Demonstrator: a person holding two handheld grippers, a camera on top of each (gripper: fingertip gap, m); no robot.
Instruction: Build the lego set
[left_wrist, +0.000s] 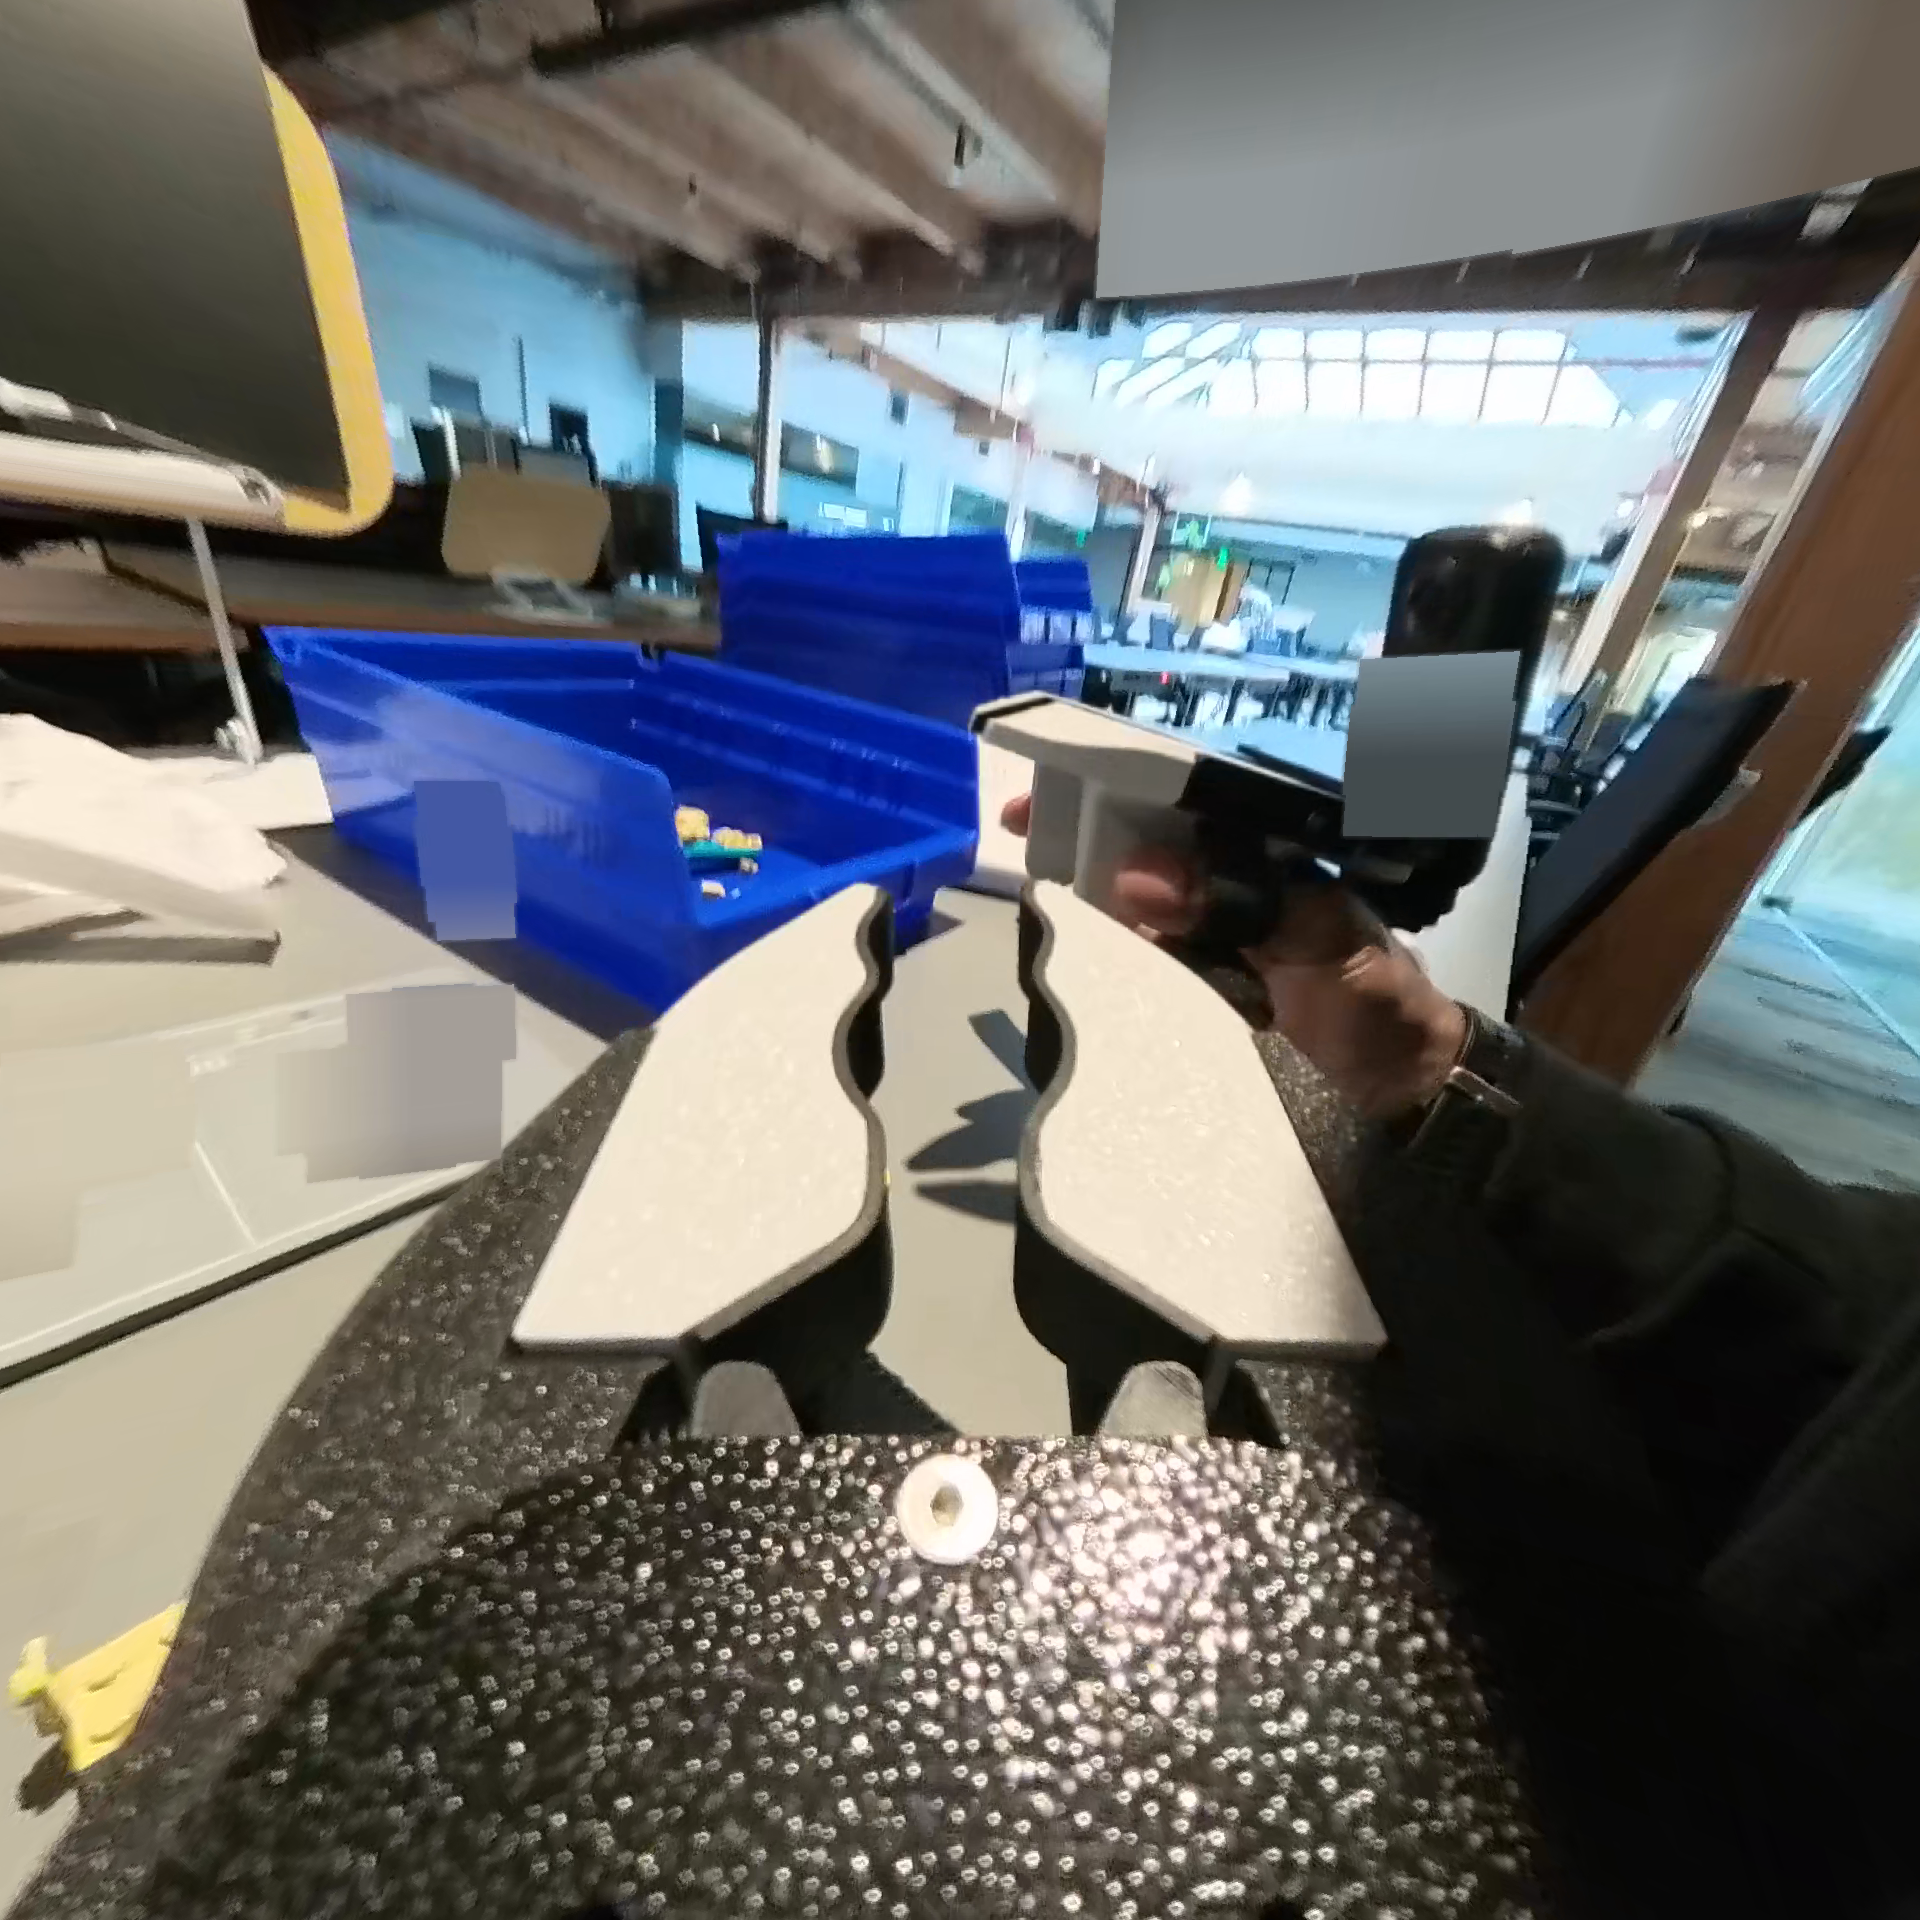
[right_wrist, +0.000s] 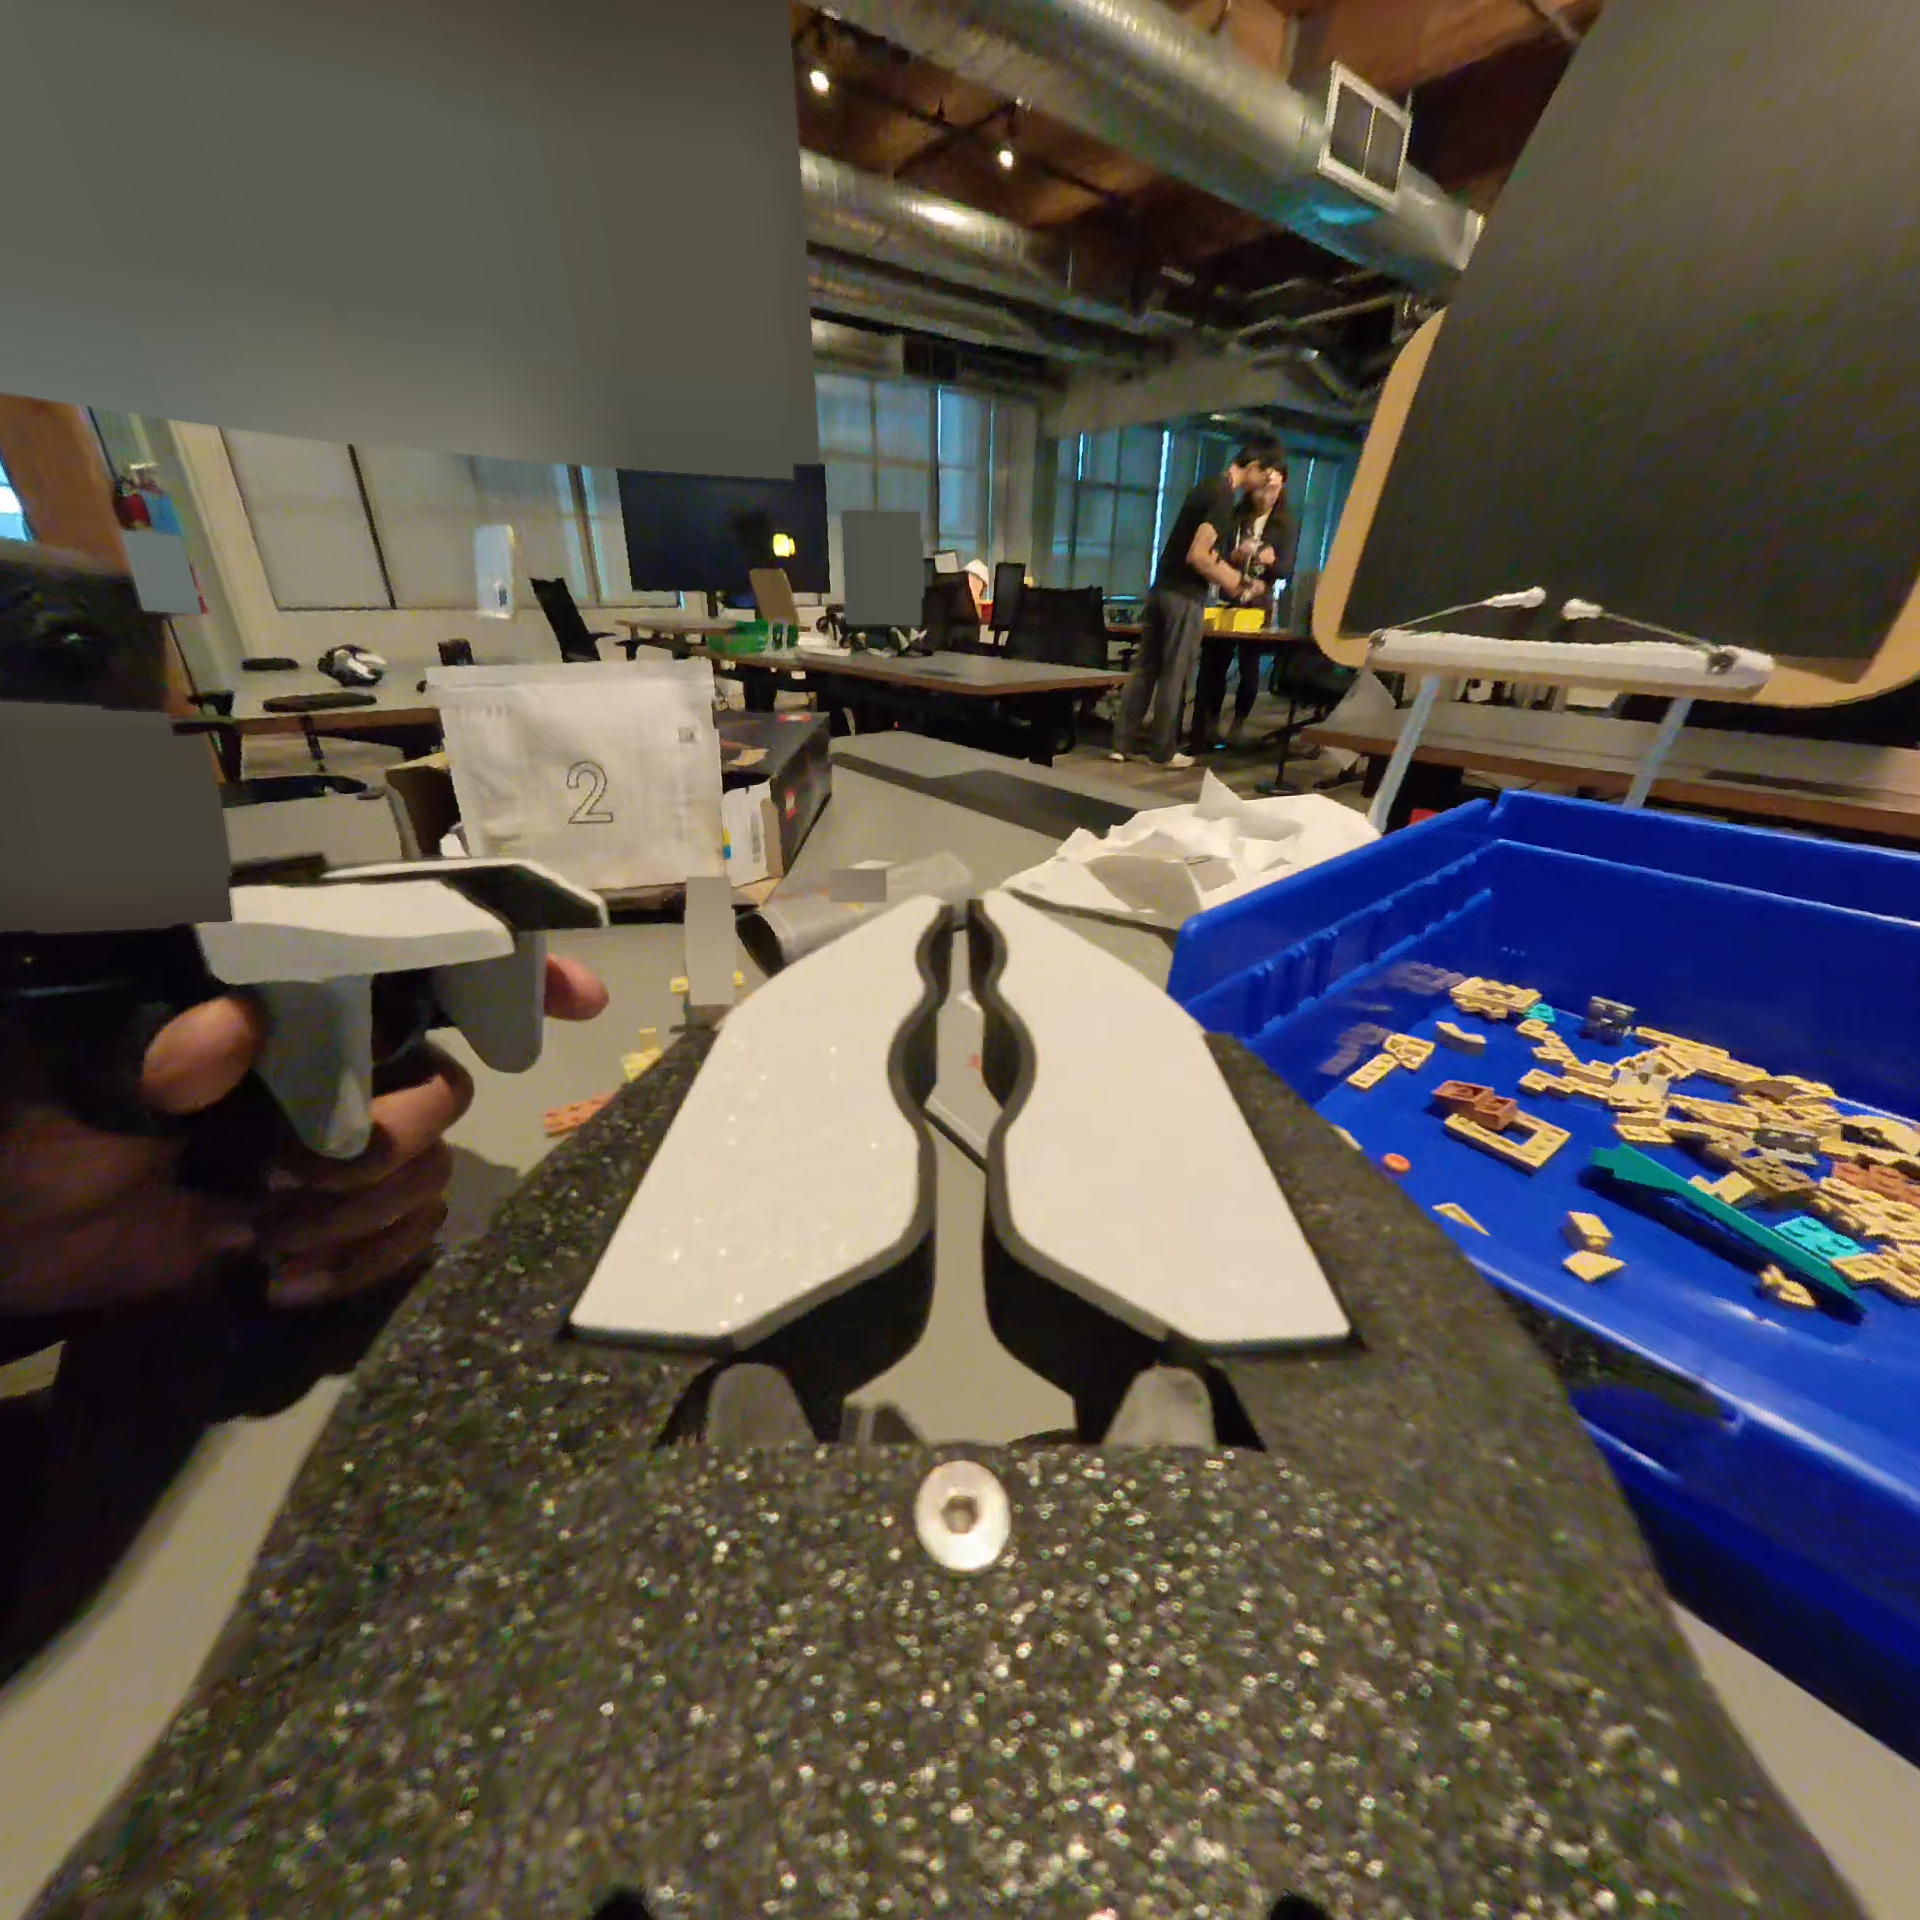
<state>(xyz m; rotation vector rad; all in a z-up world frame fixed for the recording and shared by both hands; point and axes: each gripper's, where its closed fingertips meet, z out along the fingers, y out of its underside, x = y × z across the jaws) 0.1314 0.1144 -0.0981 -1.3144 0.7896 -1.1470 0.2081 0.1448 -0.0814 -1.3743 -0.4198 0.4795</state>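
- Above the grey worktop (left_wrist: 966, 1049), the left gripper (left_wrist: 954, 914) is hovering with fingers parted, empty.
- Beside the blue bin (right_wrist: 1299, 971) of lego pieces (right_wrist: 1704, 1132), the right gripper (right_wrist: 958, 920) is hanging nearly closed, gripping nothing.

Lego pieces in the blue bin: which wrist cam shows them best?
Right wrist view: it looks down into the blue bin, so the lego pieces lie spread out and separable. The left wrist view shows only a small distant cluster beyond the bin's divider.
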